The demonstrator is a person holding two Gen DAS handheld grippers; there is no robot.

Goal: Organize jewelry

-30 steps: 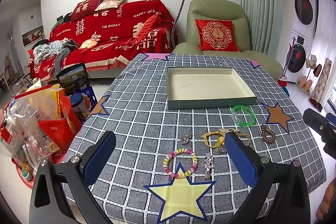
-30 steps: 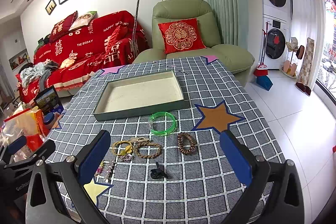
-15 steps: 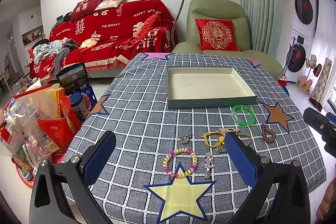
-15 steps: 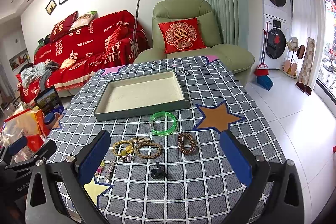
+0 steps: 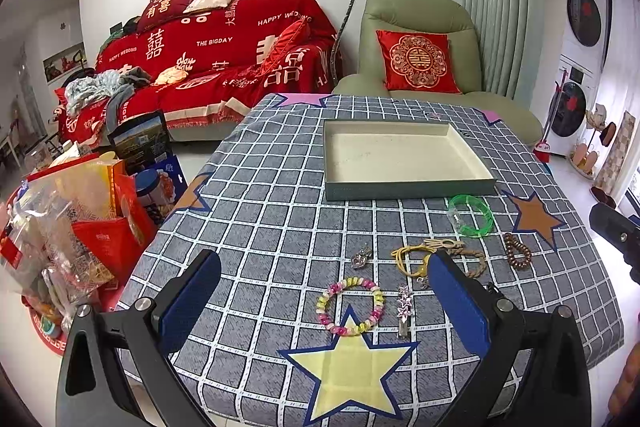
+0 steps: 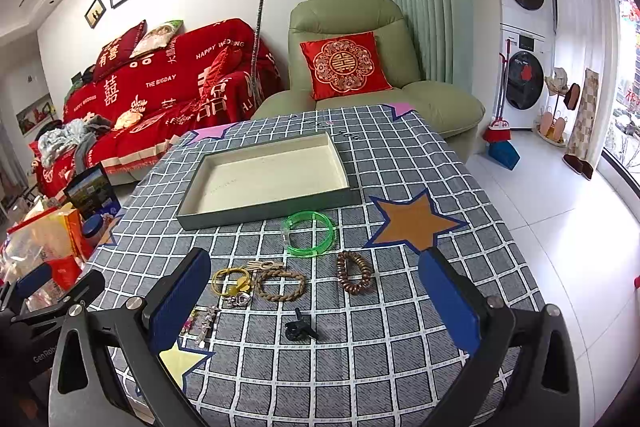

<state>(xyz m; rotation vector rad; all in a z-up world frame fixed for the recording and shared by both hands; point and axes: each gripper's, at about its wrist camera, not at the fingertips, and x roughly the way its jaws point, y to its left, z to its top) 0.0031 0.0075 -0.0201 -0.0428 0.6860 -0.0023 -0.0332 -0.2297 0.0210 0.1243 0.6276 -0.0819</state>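
your left gripper (image 5: 324, 301) hovers over the near edge of the grey checked tabletop (image 5: 280, 219), jaws spread wide and empty; your right gripper (image 6: 314, 301) does the same. the shallow grey-green rectangular tray (image 6: 264, 211) sits mid-table with nothing in it. the jewelry lies loose in front of it: translucent green plastic bangle (image 6: 309, 233), brown coiled bracelet (image 6: 354, 277), braided rope bracelet (image 6: 281, 285), pastel beaded bracelet (image 5: 349, 305).

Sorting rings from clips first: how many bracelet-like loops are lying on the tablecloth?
5: green bangle nearest the tray, brown coil, braided rope loop, yellow band, pastel bead bracelet by the yellow star. Tangled pieces may hide more.
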